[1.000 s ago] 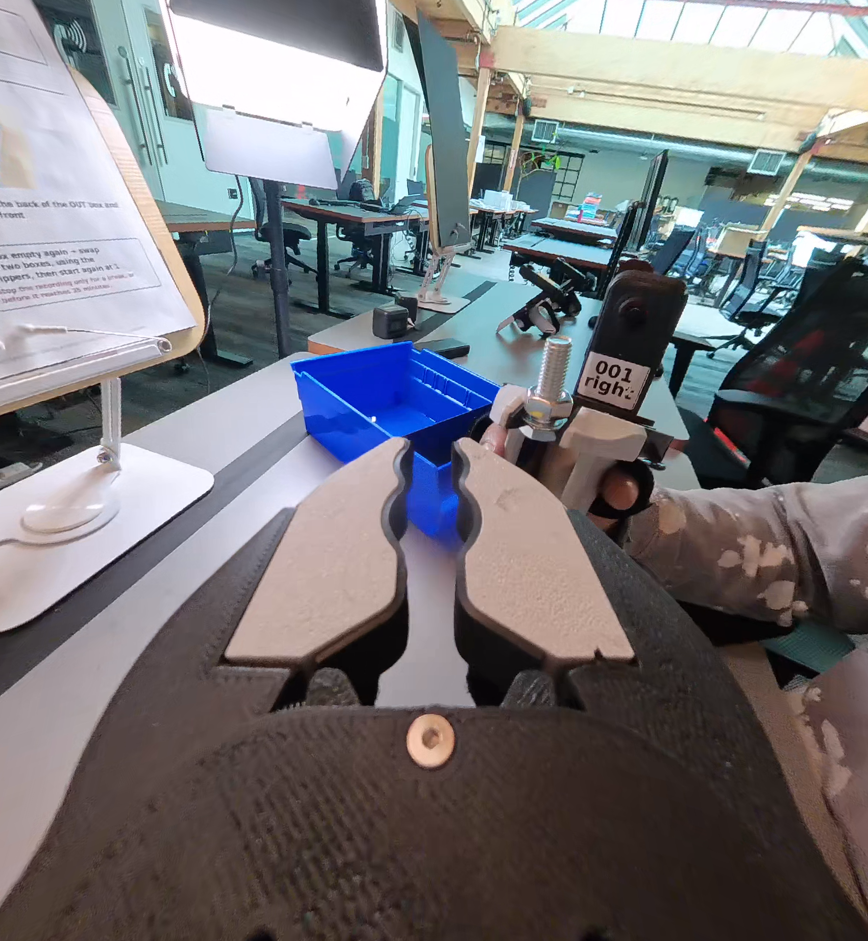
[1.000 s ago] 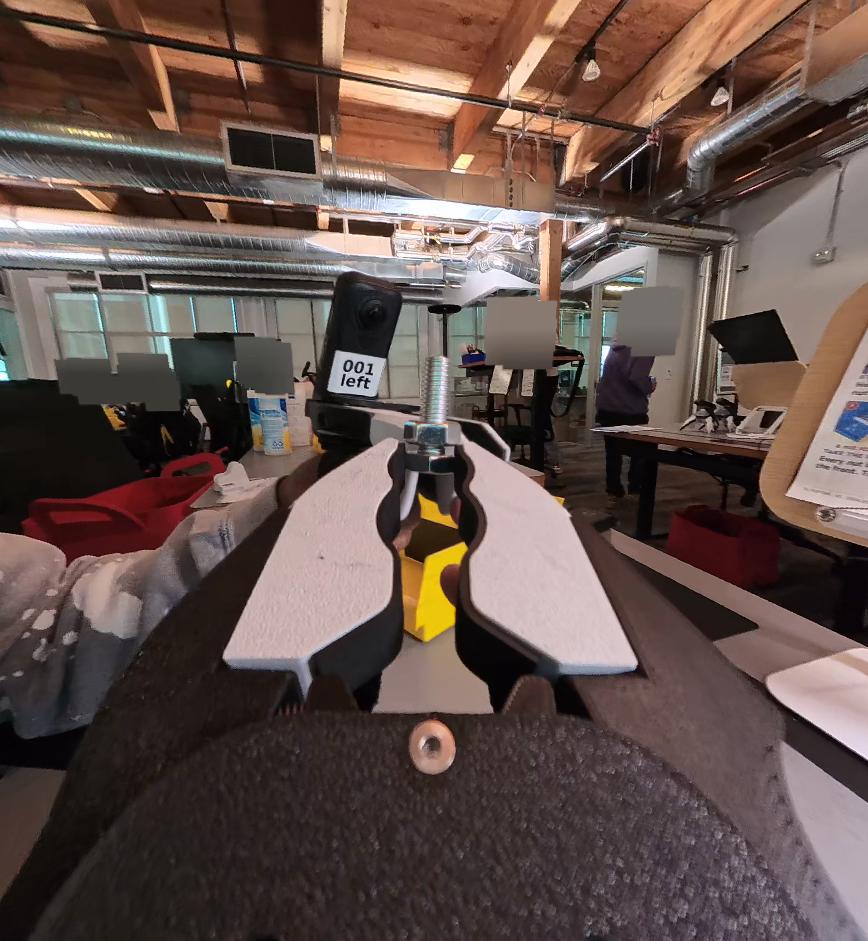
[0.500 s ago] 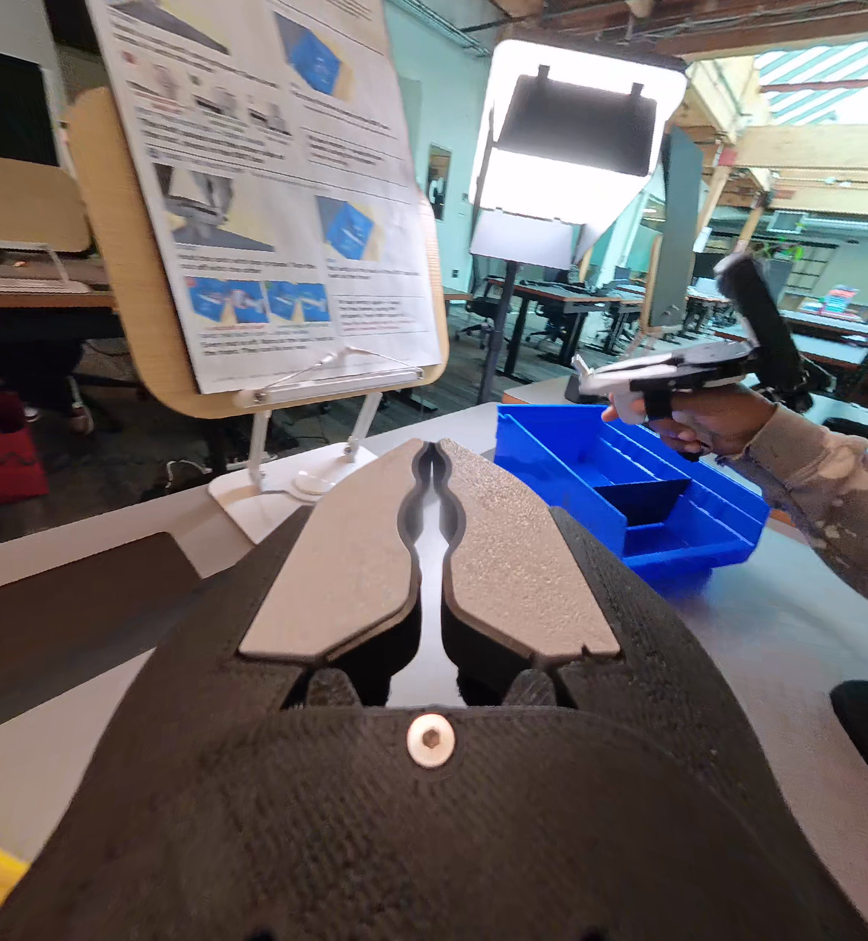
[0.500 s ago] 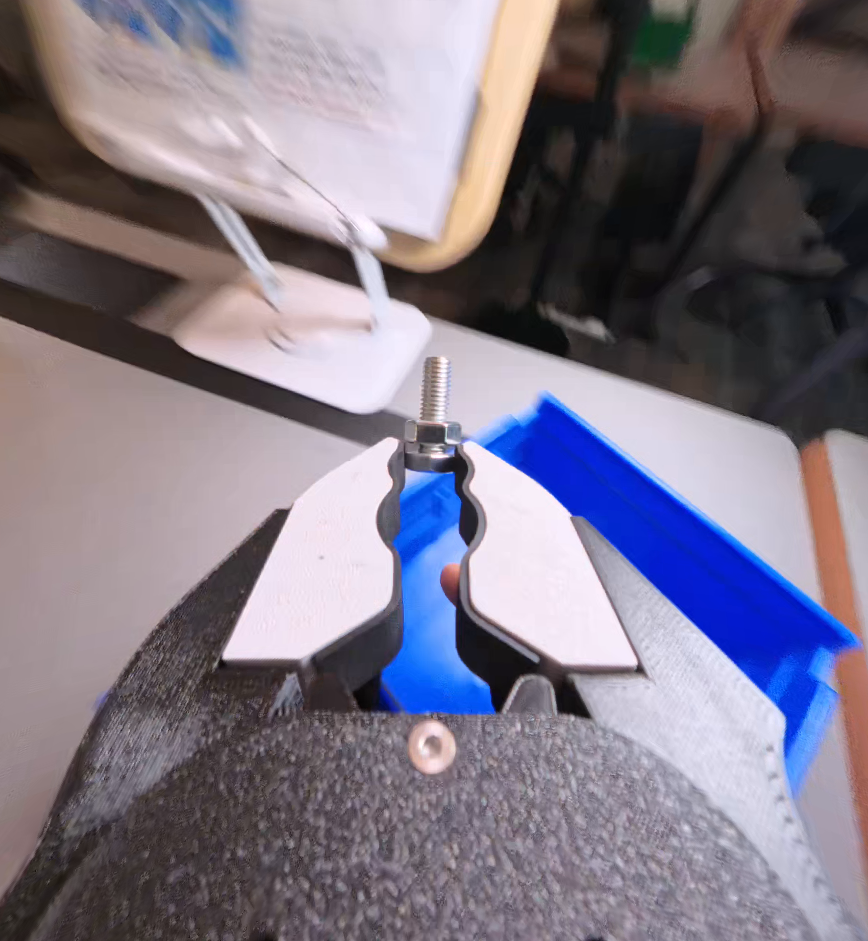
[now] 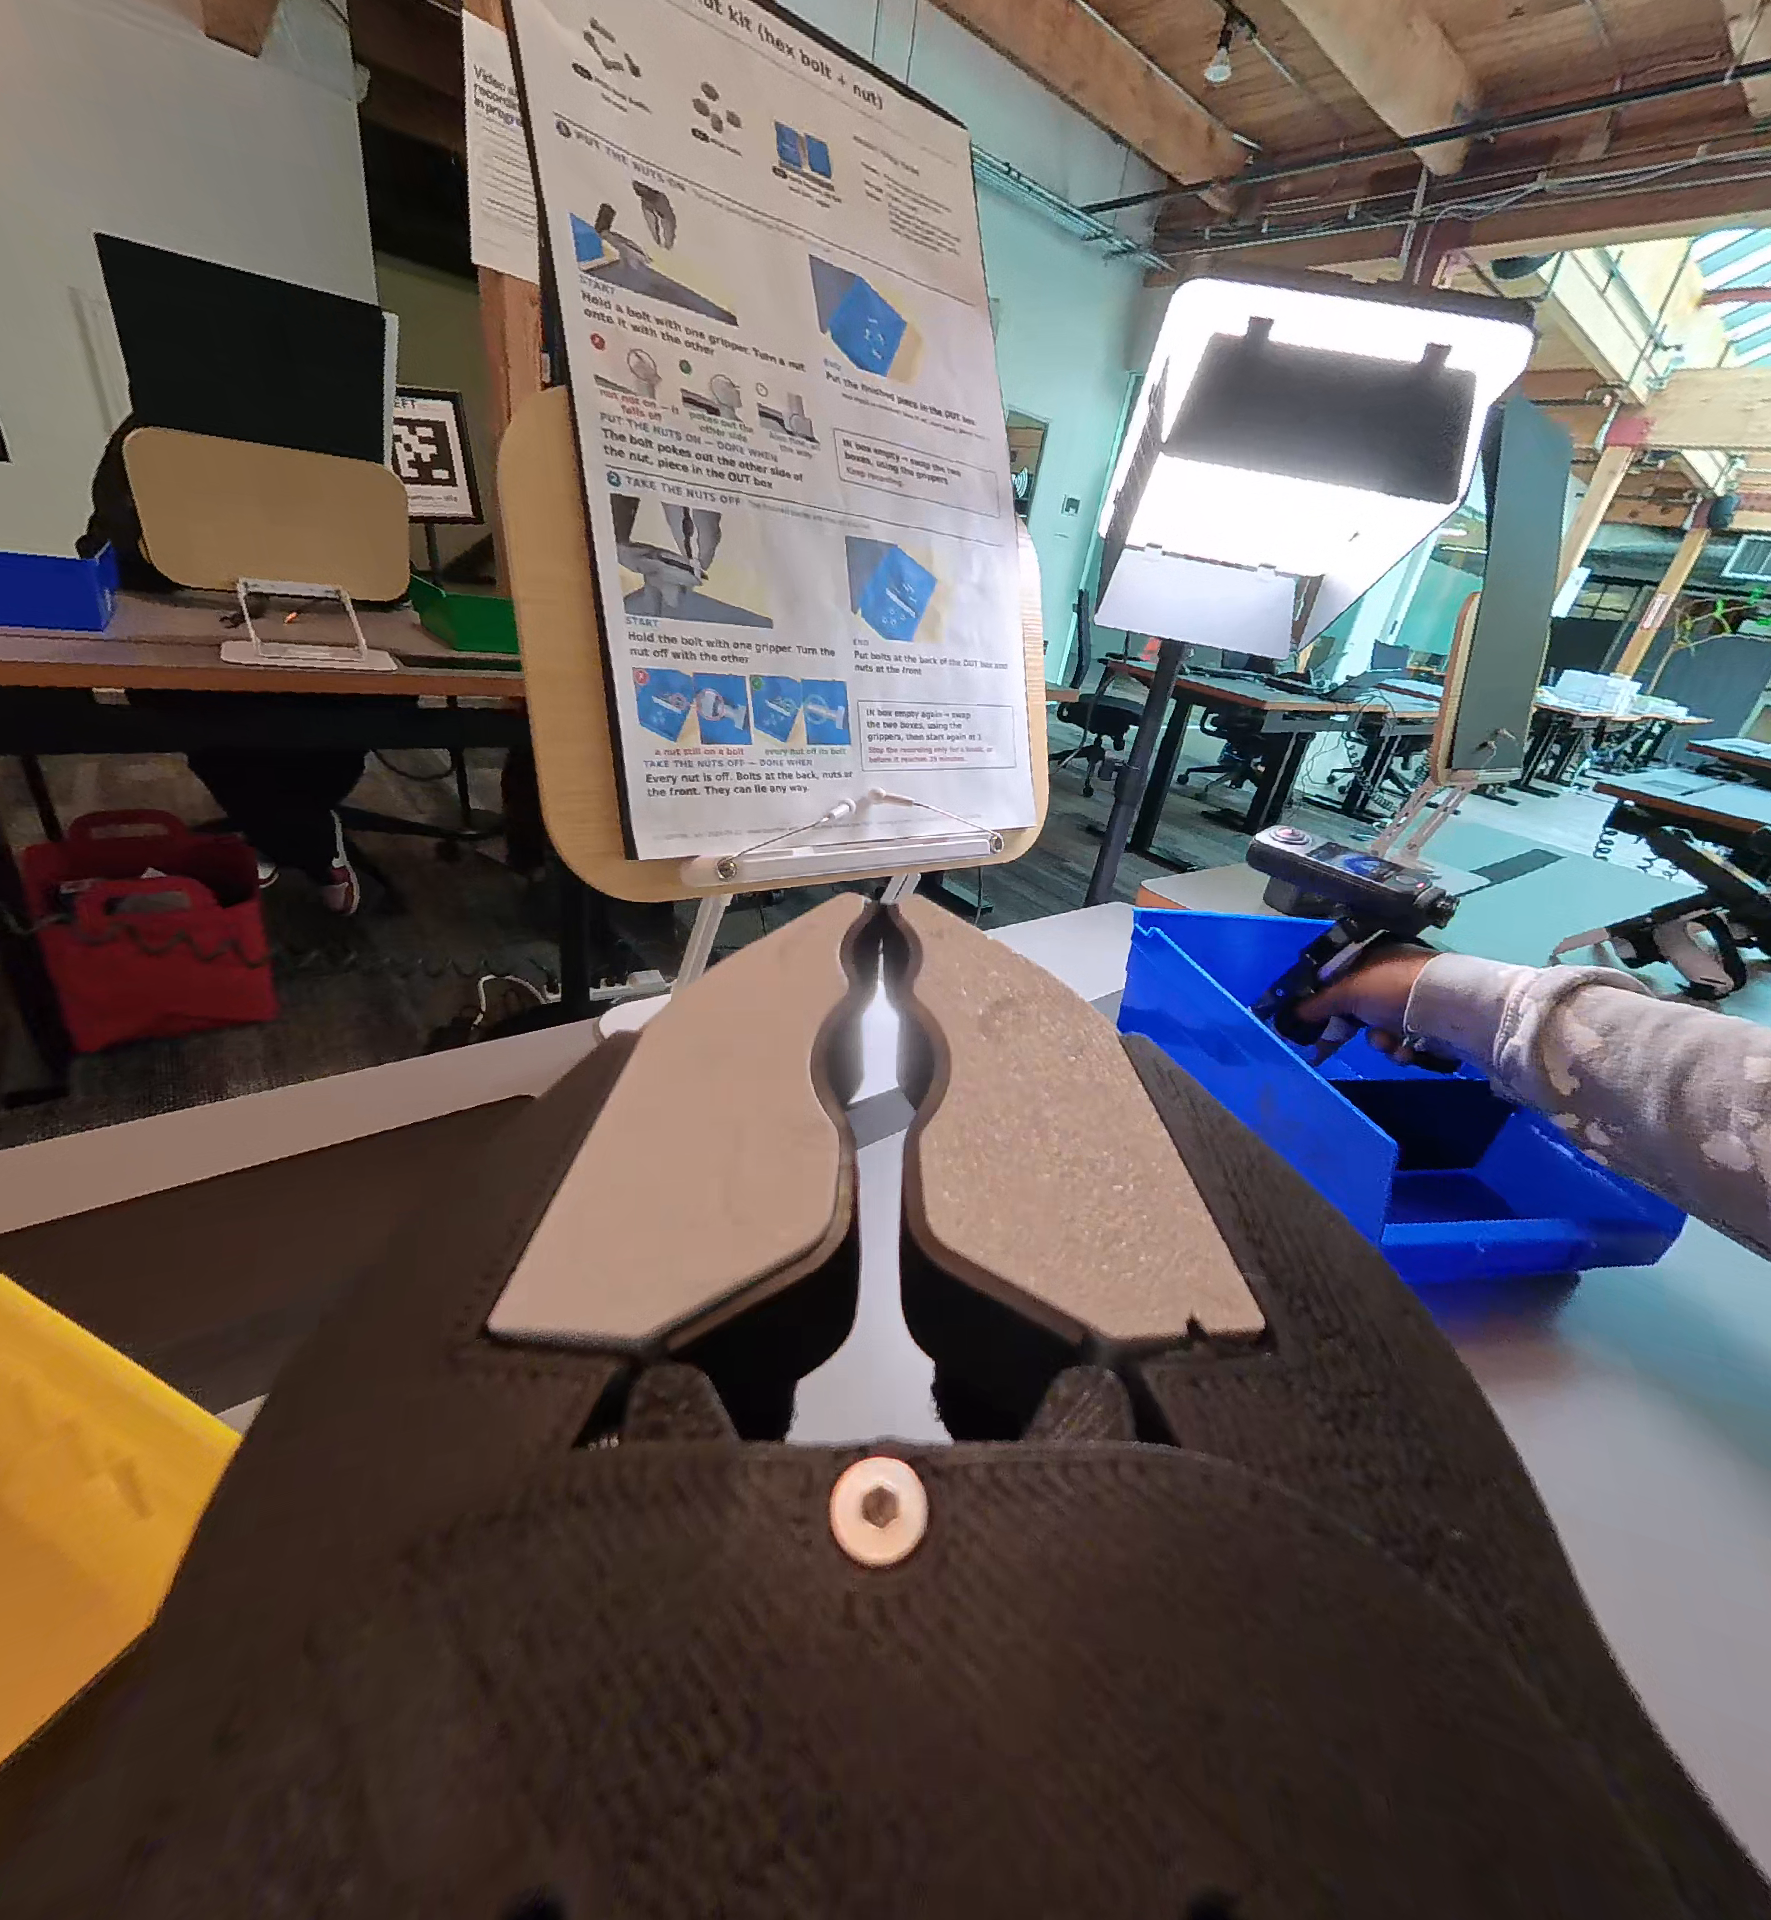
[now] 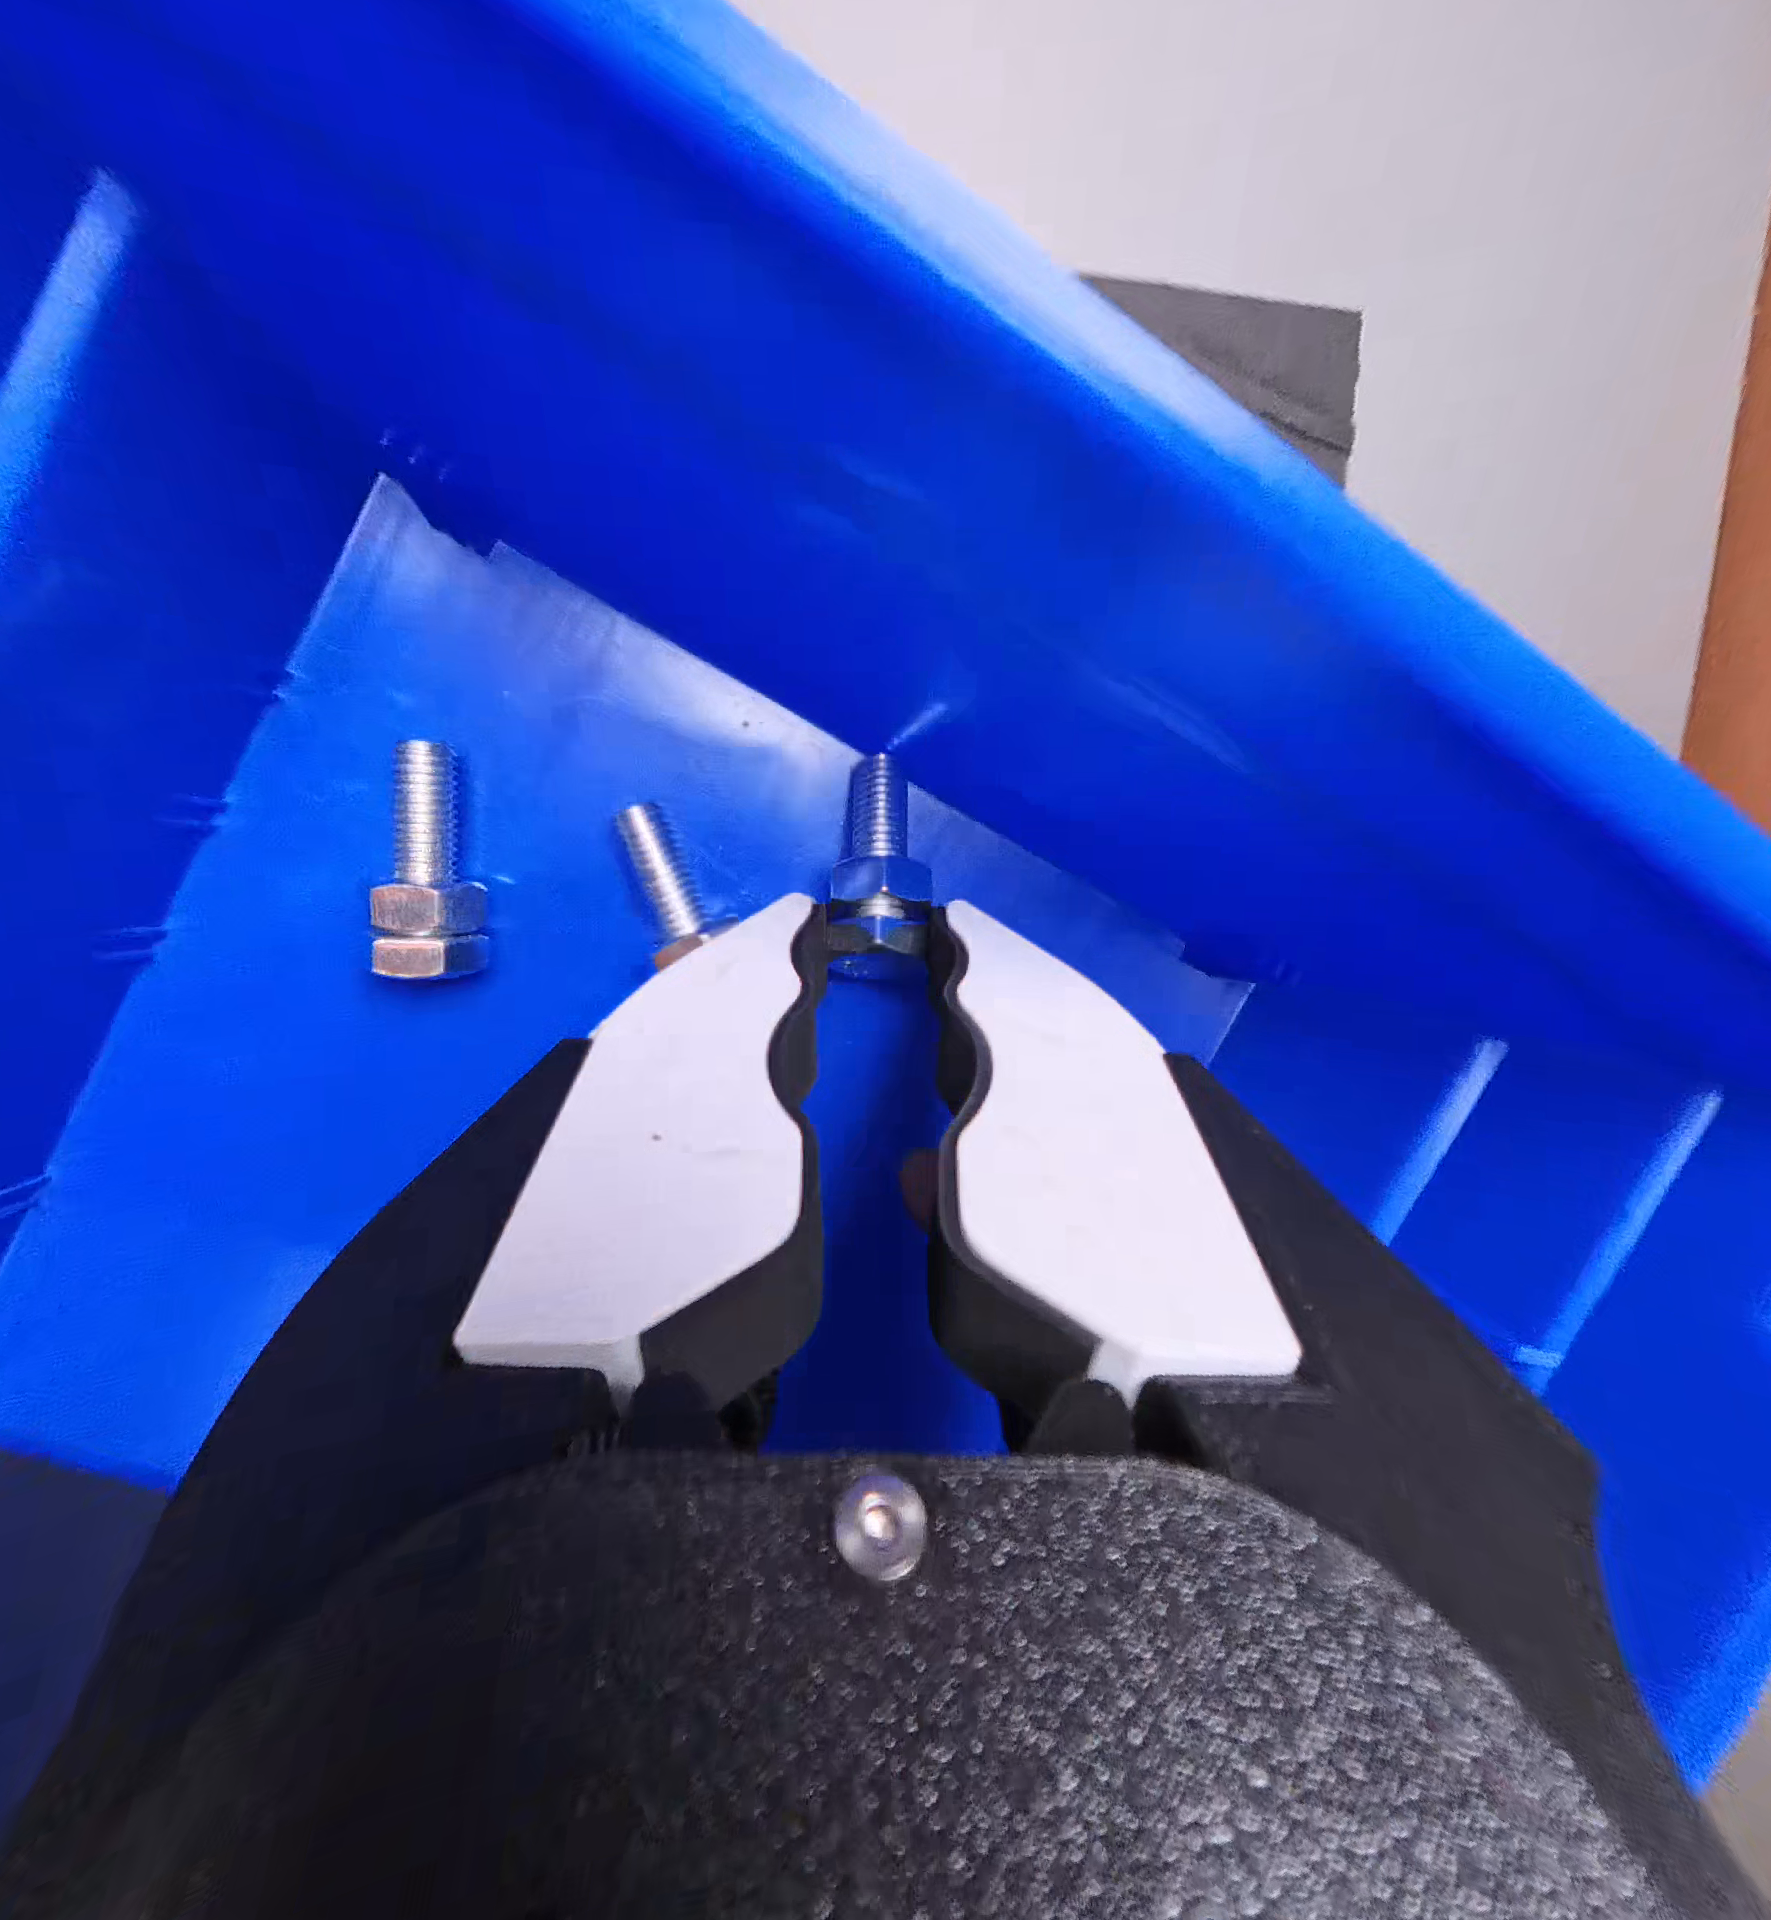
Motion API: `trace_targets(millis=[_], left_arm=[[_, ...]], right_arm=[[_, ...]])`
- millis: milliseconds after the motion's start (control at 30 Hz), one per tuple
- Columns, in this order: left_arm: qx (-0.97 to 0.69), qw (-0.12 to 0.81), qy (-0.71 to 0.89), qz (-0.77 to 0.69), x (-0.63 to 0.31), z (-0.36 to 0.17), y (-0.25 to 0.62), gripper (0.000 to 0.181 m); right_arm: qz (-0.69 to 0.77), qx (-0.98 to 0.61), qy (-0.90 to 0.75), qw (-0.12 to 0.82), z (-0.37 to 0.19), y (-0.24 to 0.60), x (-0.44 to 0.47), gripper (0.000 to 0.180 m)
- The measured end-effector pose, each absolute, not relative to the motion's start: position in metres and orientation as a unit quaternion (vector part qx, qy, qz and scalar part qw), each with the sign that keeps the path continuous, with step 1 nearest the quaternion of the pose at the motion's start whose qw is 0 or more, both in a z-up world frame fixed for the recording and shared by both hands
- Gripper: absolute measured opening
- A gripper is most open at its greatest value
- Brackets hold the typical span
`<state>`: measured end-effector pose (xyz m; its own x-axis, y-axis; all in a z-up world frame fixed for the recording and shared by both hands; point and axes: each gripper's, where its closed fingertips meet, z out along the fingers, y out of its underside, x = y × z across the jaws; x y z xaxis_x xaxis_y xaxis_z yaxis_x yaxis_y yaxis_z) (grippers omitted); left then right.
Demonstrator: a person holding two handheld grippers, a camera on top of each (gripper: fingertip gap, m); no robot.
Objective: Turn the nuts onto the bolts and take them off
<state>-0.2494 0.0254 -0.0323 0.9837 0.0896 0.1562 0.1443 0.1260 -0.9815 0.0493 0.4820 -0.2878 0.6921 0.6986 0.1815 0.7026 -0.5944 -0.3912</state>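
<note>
My right gripper (image 6: 876,925) is shut on the head of a steel bolt (image 6: 879,831) with a nut threaded on it, held low inside the blue bin (image 6: 1068,520), shank pointing at the far wall. Two more bolts lie on the bin floor: one with a nut (image 6: 429,868) at the left, another (image 6: 661,873) partly hidden behind my left finger. My left gripper (image 5: 876,914) is shut and empty, over the table, pointing at the instruction sheet. In the left wrist view the right gripper (image 5: 1317,977) reaches down into the blue bin (image 5: 1276,1081) at the right.
An instruction sheet on a wooden stand (image 5: 787,468) rises just beyond my left gripper. A yellow bin (image 5: 19,1507) sits at the lower left. A dark mat (image 5: 237,1247) lies on the grey table (image 5: 1639,1455). A studio light (image 5: 1317,436) stands behind. About 60 cm separates my left fingertips from my right.
My right gripper has carried the bolt with its nut from mid-air down into the blue bin. My left gripper has closed from a small gap and swung left, away from the bolt.
</note>
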Motion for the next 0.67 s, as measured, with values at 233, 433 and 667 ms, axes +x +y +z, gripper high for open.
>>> trace_targets(millis=[233,433,667], left_arm=[[-0.666,0.740,-0.094,-0.010,-0.262,-0.034,0.021,0.002],[-0.676,0.722,-0.141,0.046,-0.304,-0.036,-0.011,0.010],[-0.795,0.546,-0.236,0.117,-0.403,-0.090,-0.053,0.021]], right_arm=[[-0.012,-0.888,-0.432,0.158,-0.291,0.464,0.053,0.020],[0.102,-0.798,-0.479,0.352,-0.195,0.420,0.015,0.030],[0.328,-0.620,-0.555,0.446,-0.124,0.230,0.013,0.031]])
